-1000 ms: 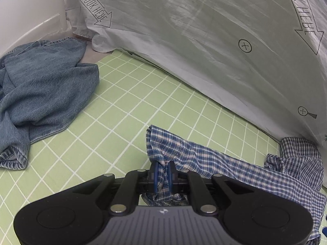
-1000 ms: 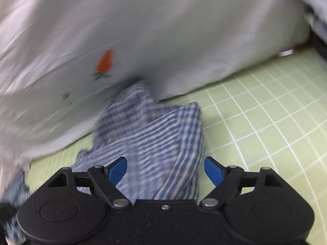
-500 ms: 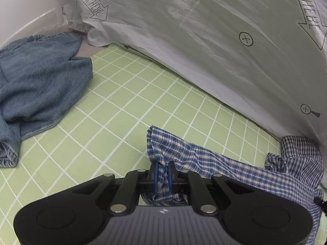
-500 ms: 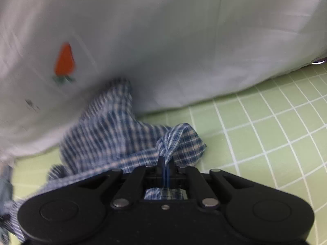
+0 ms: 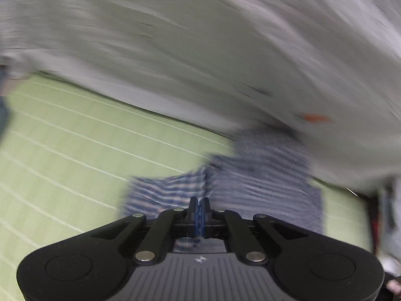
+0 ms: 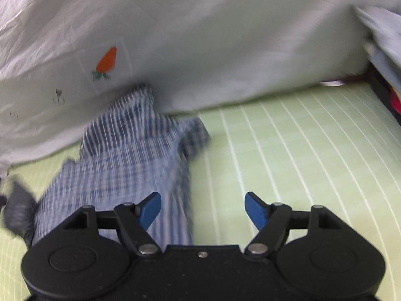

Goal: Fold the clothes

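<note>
The left tool (image 5: 199,213) is clamped on an edge of the crumpled blue-and-white checked cotton shirt (image 6: 125,155), apparently to drag it flat across the green gridded surface (image 6: 288,150). The right tool (image 6: 203,209) has just opened; its pads press on nothing.

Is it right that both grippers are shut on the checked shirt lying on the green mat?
Only the left gripper is shut on the checked shirt. The right wrist view shows the right gripper open, having just been opening, over the green mat.
</note>
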Tool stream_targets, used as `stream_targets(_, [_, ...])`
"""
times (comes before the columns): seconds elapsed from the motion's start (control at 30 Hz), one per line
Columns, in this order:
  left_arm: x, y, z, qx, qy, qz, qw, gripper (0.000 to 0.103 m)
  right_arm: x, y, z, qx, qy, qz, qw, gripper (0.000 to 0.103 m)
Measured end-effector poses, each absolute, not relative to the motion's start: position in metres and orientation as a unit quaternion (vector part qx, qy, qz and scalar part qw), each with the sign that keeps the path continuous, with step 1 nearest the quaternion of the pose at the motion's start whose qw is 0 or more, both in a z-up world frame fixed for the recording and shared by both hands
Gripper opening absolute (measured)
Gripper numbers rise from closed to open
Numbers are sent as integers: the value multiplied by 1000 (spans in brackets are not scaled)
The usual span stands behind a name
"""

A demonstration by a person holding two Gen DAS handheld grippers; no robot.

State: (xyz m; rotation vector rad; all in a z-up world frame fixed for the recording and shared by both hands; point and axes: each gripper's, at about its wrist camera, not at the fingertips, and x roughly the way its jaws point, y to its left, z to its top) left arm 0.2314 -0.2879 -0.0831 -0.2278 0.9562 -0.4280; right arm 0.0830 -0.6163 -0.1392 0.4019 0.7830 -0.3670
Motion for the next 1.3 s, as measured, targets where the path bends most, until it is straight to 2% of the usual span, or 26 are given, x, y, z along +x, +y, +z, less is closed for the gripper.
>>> stream_targets(0.07, [216,-313,-89,-96,467,-235,847,3,64,-615,-136,198,386,-184,882,79])
stream_targets(0.17, [198,-338,-99,-77,491,-251,831,12,43,-612,-136,199,393,-195,876,81])
stream_targets(0.23, [190,-341,-105,-73,509,-247,821,38,36,-611,-136,201,393,-196,876,83])
stream_targets(0.27, [189,-339,-106,-71,512,-240,822,42,33,-610,-136,202,393,-197,875,86])
stream_targets(0.33, [187,-331,-105,-62,509,-220,830,56,34,-608,-135,197,388,-192,880,94])
stream_targets(0.4, [188,-322,-104,-45,499,-189,844,63,41,-605,-134,195,383,-183,884,97])
stream_targets(0.7, [226,-306,-119,-17,507,-138,851,68,79,-587,-126,199,383,-140,891,98])
stream_targets(0.8, [237,-308,-130,-8,510,-142,848,68,82,-583,-129,194,393,-136,888,98])
stream_targets(0.87, [244,-310,-138,-1,517,-141,844,61,83,-582,-131,194,399,-137,885,98])
stream_targets(0.9, [247,-311,-142,1,519,-140,843,43,83,-581,-132,195,402,-137,884,98])
stream_targets(0.93, [249,-310,-144,0,520,-138,843,30,83,-581,-132,196,404,-137,883,98])
stream_targets(0.97, [250,-308,-145,-4,521,-135,843,25,83,-581,-132,197,405,-135,882,98])
stream_targets(1.0, [252,-306,-145,-9,520,-132,844,16,82,-581,-132,197,405,-135,883,98])
stream_targets(1.3, [216,-311,-100,-28,484,-217,847,14,72,-579,-125,194,395,-142,887,98])
